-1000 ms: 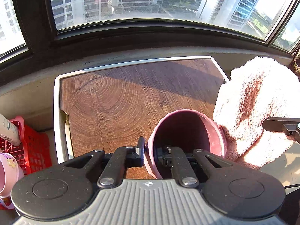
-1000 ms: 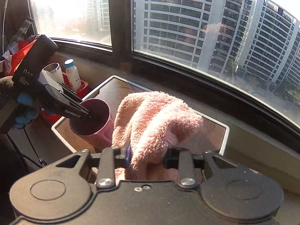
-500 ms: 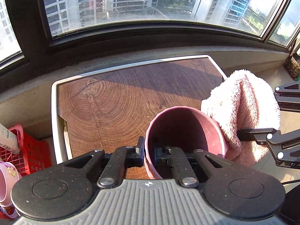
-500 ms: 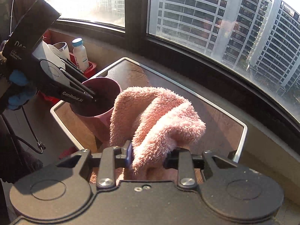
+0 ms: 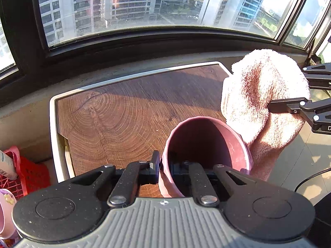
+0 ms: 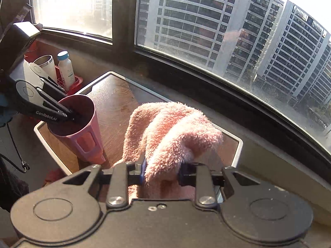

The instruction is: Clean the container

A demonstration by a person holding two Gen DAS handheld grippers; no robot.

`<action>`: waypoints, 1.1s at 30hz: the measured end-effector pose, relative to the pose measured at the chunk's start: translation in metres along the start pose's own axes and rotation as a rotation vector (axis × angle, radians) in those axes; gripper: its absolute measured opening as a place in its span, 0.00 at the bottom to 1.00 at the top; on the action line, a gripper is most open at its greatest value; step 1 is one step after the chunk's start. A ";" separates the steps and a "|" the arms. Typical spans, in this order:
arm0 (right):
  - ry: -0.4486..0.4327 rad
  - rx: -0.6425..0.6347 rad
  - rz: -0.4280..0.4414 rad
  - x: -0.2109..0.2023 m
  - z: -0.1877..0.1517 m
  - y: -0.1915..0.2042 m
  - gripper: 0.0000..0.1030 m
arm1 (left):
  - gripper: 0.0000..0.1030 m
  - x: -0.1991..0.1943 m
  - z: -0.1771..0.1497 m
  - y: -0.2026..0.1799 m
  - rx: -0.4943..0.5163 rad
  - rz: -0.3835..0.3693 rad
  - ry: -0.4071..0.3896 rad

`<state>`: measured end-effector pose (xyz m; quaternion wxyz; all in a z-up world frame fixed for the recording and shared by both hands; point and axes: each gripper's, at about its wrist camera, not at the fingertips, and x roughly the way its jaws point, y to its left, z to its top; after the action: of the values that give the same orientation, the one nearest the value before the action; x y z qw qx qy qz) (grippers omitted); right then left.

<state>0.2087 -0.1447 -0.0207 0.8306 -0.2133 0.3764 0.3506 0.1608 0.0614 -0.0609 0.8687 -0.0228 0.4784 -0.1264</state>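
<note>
My left gripper (image 5: 164,170) is shut on the near rim of a pink plastic cup (image 5: 206,142), one finger inside and one outside. In the right wrist view that cup (image 6: 82,128) hangs tilted above the table's left corner, its handle facing me, with the left gripper (image 6: 69,115) pinching its rim. A fluffy pink towel (image 6: 171,132) is bunched between the fingers of my right gripper (image 6: 161,172), which is shut on it. The towel (image 5: 262,95) sits just right of the cup's mouth, outside it.
A wood-grain tray table (image 5: 124,111) with a white rim stands under the window sill. A red basket (image 6: 72,82) at the left holds a white bottle (image 6: 66,68) and a steel tumbler (image 6: 46,66). A pink mug (image 5: 6,212) shows at the lower left.
The cup has tipped its mouth more toward the towel and been lifted a little. The right gripper with the towel has drawn back to the right, leaving a gap from the cup.
</note>
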 end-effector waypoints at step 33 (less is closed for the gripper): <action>-0.007 -0.129 0.067 -0.002 0.002 0.019 0.14 | 0.09 -0.007 -0.010 -0.022 0.230 -0.085 -0.095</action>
<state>0.1952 -0.1315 -0.0197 0.8042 -0.2526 0.3571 0.4025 0.1445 0.0423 -0.0566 0.8811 0.0510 0.4176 -0.2160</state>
